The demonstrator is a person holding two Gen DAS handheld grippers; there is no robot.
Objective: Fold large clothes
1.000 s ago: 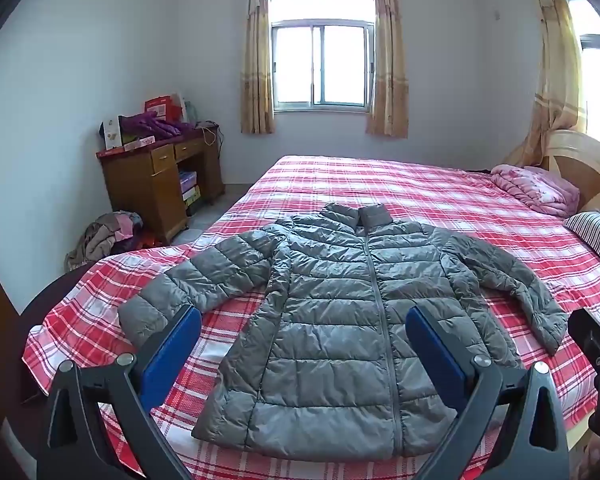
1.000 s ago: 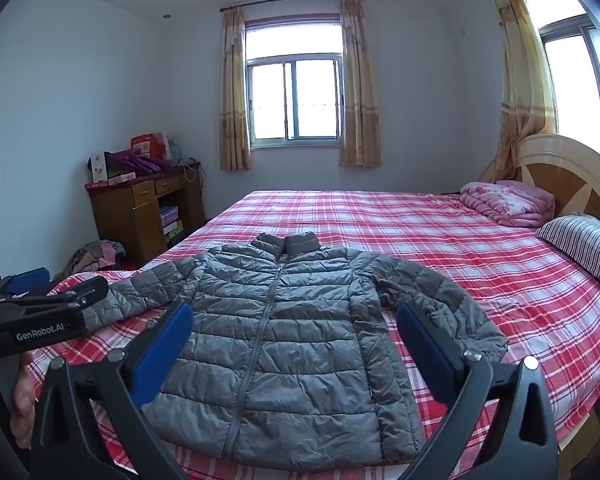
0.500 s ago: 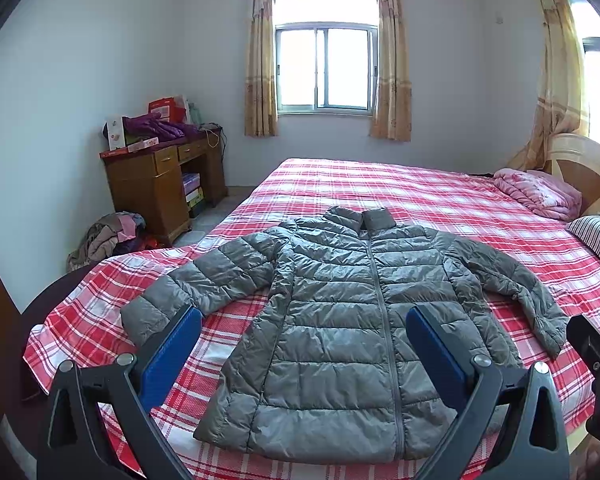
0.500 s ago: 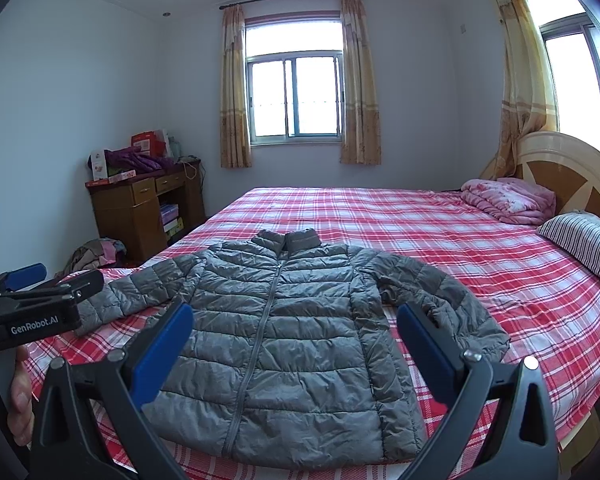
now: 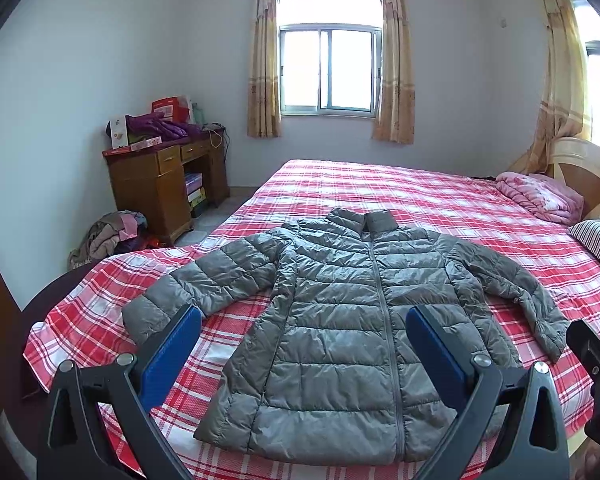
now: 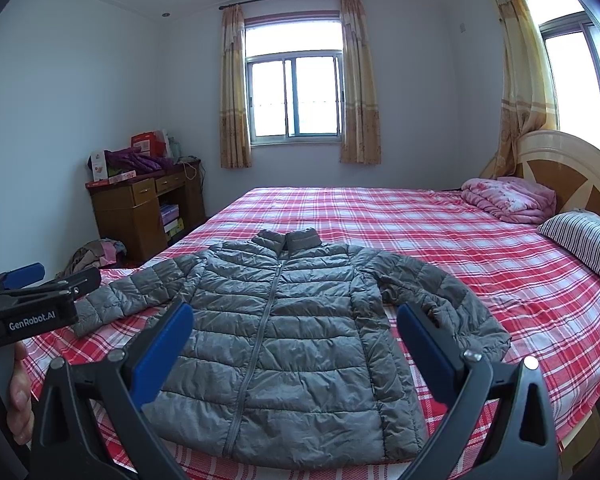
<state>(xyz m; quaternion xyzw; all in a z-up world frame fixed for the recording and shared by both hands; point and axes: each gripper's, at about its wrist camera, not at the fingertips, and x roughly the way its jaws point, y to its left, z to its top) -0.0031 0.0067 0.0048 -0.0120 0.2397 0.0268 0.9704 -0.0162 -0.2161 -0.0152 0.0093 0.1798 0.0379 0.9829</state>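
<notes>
Your grey quilted puffer jacket (image 5: 340, 320) lies flat, zipped, sleeves spread, on the red-checked bed (image 5: 440, 208). Both the left hand-held gripper (image 5: 304, 344) and right hand-held gripper (image 6: 296, 340) hover spread and empty; nothing's folded yet, so next take a sleeve inward.

Bed (image 5: 380, 184) with red-white plaid sheet fills centre and right of frame. Grey puffer jacket (image 5: 340, 320) lies flat on it at lower centre — zipped, sleeves spread, collar toward the window. Pink folded quilt (image 5: 540, 198) and striped pillow (image 5: 598, 240) at right edge, near the headboard (image 6: 572, 168).
</notes>
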